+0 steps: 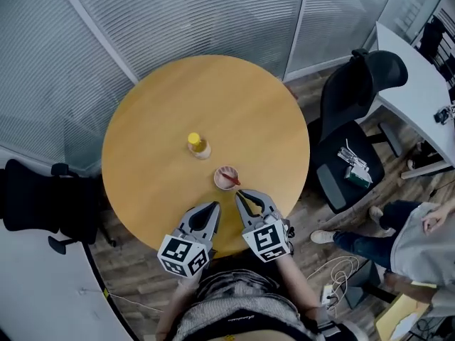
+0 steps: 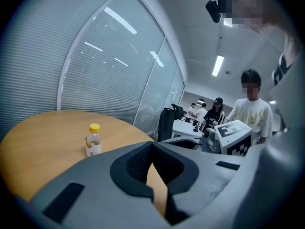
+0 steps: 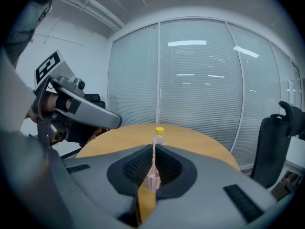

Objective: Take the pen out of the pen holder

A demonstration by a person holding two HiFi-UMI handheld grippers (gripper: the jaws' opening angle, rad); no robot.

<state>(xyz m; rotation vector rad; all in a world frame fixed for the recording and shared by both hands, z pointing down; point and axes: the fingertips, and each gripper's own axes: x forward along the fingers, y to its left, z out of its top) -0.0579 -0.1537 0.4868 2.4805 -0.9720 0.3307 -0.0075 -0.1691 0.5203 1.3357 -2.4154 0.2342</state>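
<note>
Two grippers, one pen, one pen holder and one bottle are in play. The right gripper hovers low over the near edge of the table, level and pointing away from the person. Its jaws stand a narrow slit apart and hold nothing. Through that slit the right gripper view shows the pen holder, a small pinkish cup, with the thin pen rising out of it. From the head view the pen holder stands on the table just beyond the right gripper's tips, and the red pen leans inside it.

The left gripper hangs just beside the right one, its jaws together and empty, angled slightly inward.

Farther out, the yellow-capped bottle stands upright near the table's middle, beyond the pen holder and a little to its left.

Around the table are two black office chairs, one at the right and one at the left. A white desk and a seated person are at the right, and a blind-covered glass wall lies behind.
</note>
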